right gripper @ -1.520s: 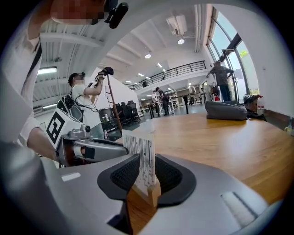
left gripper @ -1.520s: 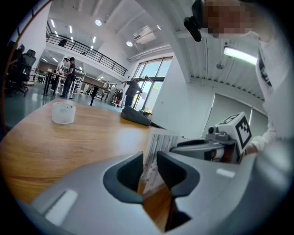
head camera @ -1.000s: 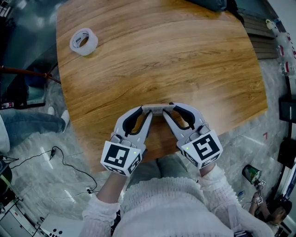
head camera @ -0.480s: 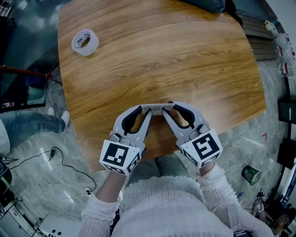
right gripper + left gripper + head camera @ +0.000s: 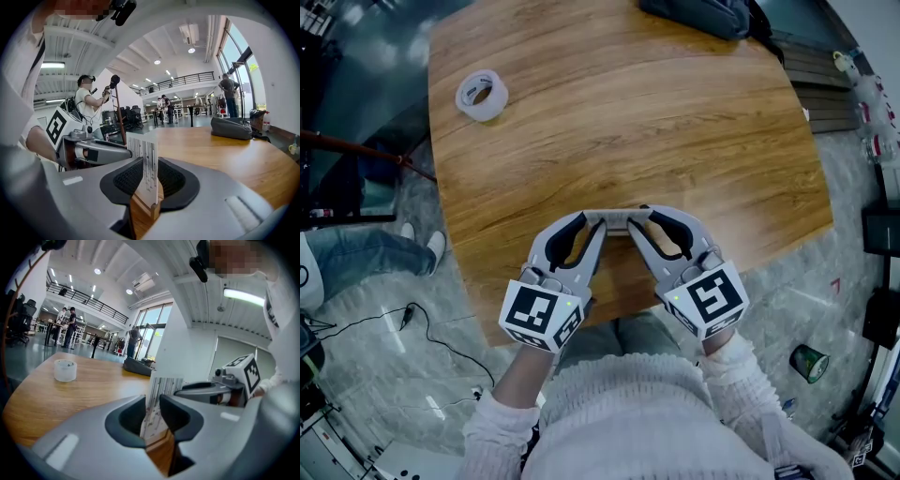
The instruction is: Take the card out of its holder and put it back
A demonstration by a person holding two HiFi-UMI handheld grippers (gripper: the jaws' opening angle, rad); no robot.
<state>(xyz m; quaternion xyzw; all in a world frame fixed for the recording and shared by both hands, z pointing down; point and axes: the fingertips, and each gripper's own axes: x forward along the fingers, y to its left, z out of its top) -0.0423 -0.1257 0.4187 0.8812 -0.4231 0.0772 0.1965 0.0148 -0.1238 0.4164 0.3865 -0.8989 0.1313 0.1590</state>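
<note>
A white card printed with black stripes (image 5: 161,392) stands upright in a small wooden holder (image 5: 153,209), close to the near edge of the wooden table (image 5: 675,141). In the head view the card's top edge (image 5: 619,219) spans the gap between both sets of fingertips. My left gripper (image 5: 598,223) is shut on the card's left end, its dark pads pressing both faces (image 5: 152,413). My right gripper (image 5: 639,223) is shut on the right end, with the card (image 5: 145,168) pinched between its textured pads (image 5: 150,177). The holder's base (image 5: 161,451) shows just below the left jaws.
A roll of clear tape (image 5: 482,96) lies at the table's far left. A dark bag (image 5: 698,17) rests at the far edge. A person's legs in jeans (image 5: 356,253) are left of the table, and cables (image 5: 422,319) run over the floor.
Both grippers have risen slightly together, keeping the card between them. The table has slid in the head view, so the tape roll sits further right and the bag has come into sight.
</note>
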